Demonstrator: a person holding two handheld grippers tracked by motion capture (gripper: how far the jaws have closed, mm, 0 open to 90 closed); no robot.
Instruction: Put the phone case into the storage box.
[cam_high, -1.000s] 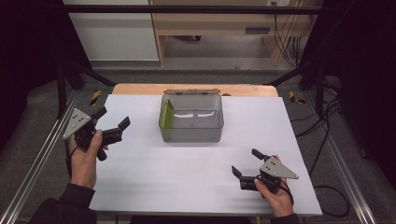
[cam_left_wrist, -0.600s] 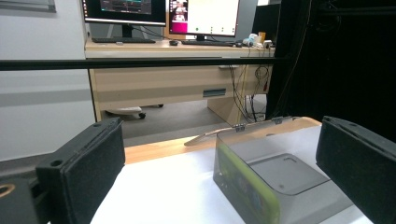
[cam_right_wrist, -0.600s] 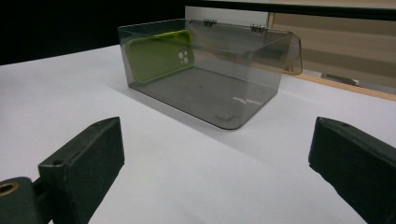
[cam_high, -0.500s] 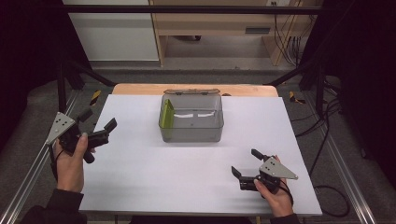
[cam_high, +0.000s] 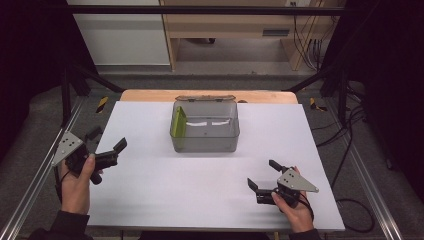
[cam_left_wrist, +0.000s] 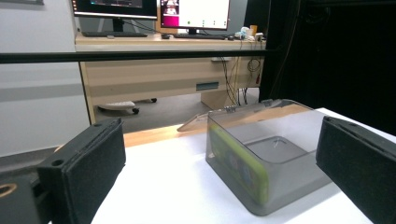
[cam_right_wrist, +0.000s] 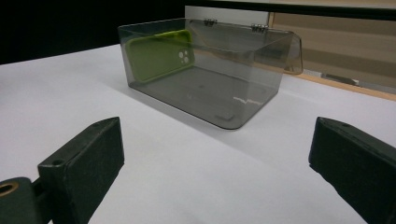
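Left hand-held gripper (cam_high: 106, 145) pulled back left from box (cam_high: 205, 131), jaws wide, empty; green phone case (cam_high: 178, 122) inside; placing looks done.

lab or office: black frame rig (cam_high: 200, 9), monitors (cam_left_wrist: 194, 13) on wooden desk (cam_left_wrist: 163, 70), trailing cables (cam_high: 305, 47).

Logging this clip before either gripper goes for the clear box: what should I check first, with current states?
1. Left gripper open, holding nothing: ok.
2. Right gripper open, holding nothing: ok.
3. Clear box lid hinged back, top open: ok.
4. Green phone case on edge against one box wall: ok.
5. White table bare between grippers and box: ok.
6. Lid hinge condition: cannot tell.
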